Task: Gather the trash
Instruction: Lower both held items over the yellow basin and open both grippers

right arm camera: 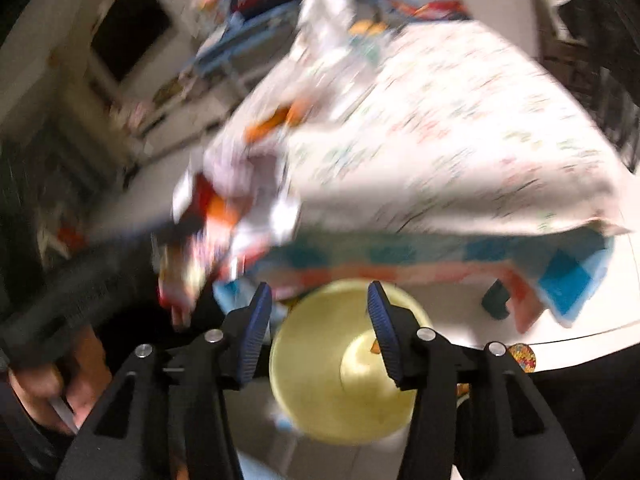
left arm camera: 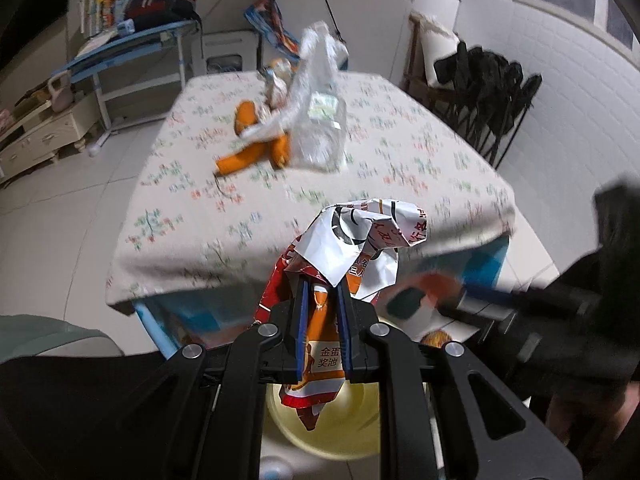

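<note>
Wrapper (left arm camera: 320, 320), long axis upright, is clamped in the near-closed left tongs (left arm camera: 323, 320) directly above the yellow bin (right arm camera: 340, 380) on the floor beside the counter (left arm camera: 400, 184), while the right tongs (right arm camera: 318, 332) gape empty over that same bin

Glossy crinkled foil wrapper (left arm camera: 352, 248); matt floral cloth tablecloth (left arm camera: 400, 152); smooth yellow plastic bin (right arm camera: 344, 364).

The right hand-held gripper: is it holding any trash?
No. The right hand-held gripper stands open with nothing between its pads, above the yellow bin.
</note>
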Motion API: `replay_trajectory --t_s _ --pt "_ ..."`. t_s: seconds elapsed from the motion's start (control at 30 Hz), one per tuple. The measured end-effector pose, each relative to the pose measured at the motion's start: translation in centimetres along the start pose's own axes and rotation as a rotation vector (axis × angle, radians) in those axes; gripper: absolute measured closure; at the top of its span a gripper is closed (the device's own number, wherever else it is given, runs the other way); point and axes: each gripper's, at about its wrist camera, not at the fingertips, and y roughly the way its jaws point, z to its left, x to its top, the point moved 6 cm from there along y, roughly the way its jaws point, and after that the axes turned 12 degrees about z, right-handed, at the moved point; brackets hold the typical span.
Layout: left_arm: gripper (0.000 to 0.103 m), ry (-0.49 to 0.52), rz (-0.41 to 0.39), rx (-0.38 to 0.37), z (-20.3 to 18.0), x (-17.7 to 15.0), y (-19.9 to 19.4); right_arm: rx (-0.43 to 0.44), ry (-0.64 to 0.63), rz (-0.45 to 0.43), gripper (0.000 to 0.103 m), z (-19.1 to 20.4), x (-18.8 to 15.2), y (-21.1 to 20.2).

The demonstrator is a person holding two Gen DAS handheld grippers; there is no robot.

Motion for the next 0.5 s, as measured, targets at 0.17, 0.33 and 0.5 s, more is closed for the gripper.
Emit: replay_trajectory --t_s 0.17,0.33,0.5 --pt "0.088 0.064 0.108 0.0 -1.4 -2.2 2.0 0.003 0.072 -0.104 0.047 -1.5 0.9 -1.8" --pt "0.087 0.136 0.186 0.012 -2.7 -3.8 3.3 0.009 0.099 -0.115 0.046 -2.3 1.0 -1.7" --pt "0.075 0.14 0.177 0.043 -2.6 -3.7 3.1 0.012 0.11 -0.119 0.043 -2.5 1.1 -2.6"
